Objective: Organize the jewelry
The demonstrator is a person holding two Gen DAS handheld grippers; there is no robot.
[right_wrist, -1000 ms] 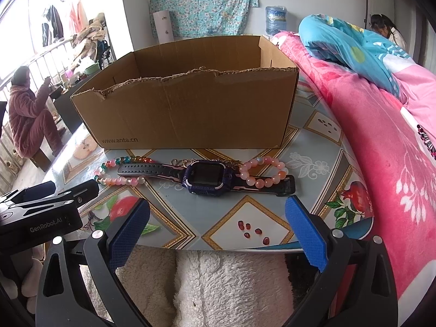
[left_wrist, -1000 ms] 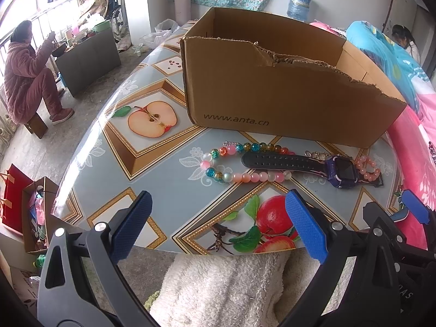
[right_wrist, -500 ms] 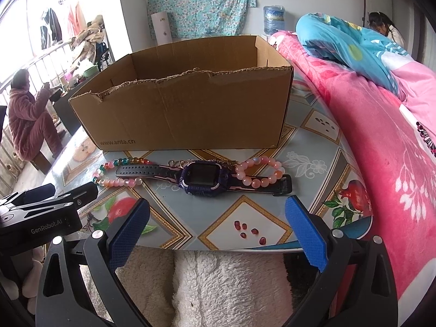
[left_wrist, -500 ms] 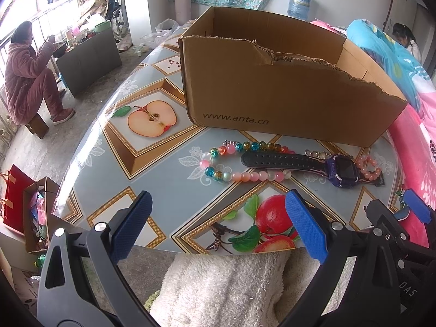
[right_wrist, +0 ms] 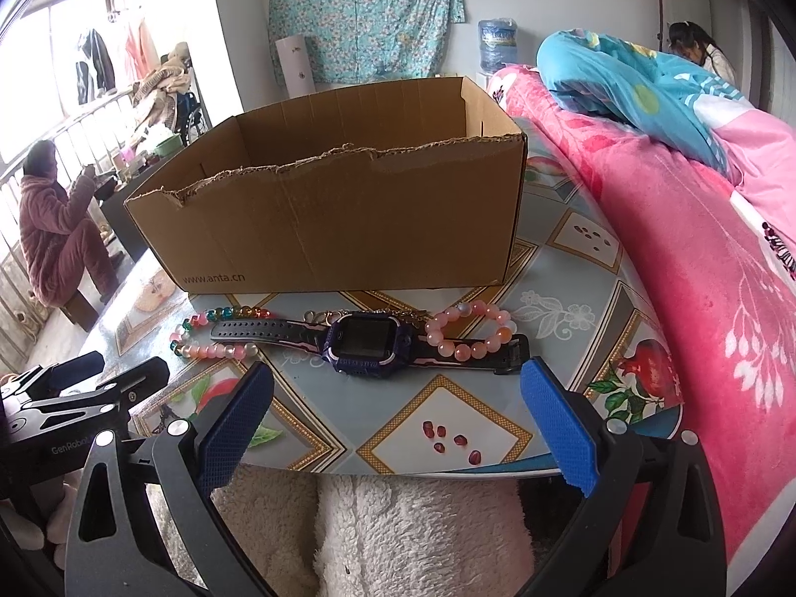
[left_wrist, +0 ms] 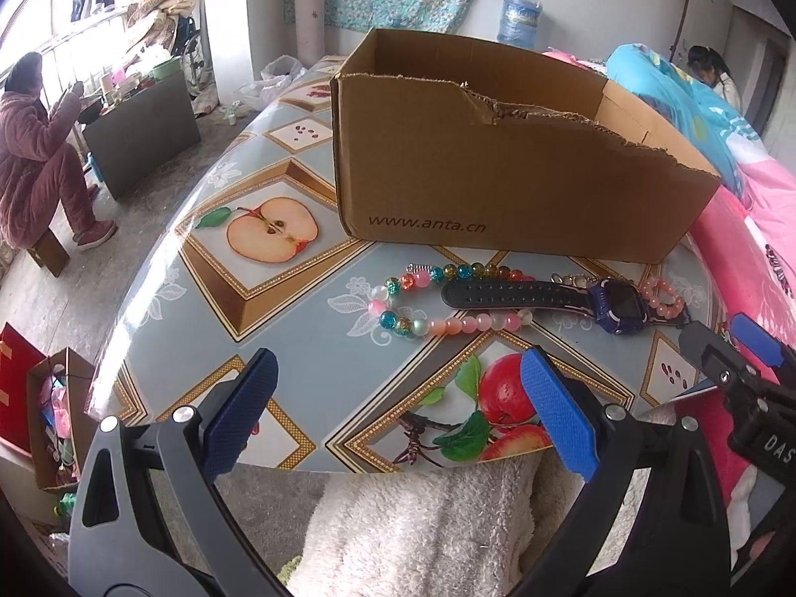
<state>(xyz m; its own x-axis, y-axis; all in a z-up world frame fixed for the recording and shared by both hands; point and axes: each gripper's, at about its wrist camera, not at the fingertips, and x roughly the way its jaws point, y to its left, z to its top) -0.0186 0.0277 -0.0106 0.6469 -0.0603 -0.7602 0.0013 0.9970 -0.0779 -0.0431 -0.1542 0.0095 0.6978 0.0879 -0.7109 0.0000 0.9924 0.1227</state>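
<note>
Both tongs, left (left_wrist: 398, 408) and right (right_wrist: 398, 418), gape empty, watch (right_wrist: 370, 343) lying just ahead.

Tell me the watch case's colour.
Purple, around a black screen on the watch; clearest in the right wrist view.

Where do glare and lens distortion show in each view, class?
Left wrist view: window glare washes the table edge, and the box bulges from fisheye bending. Right wrist view: the window upper left is blown out; the blanket curves at the rim.

Both grippers are black plastic frames with silver screws. Each finger (left_wrist: 239, 413) carries a textured blue pad (right_wrist: 559, 428). White lettering marks the housings.
</note>
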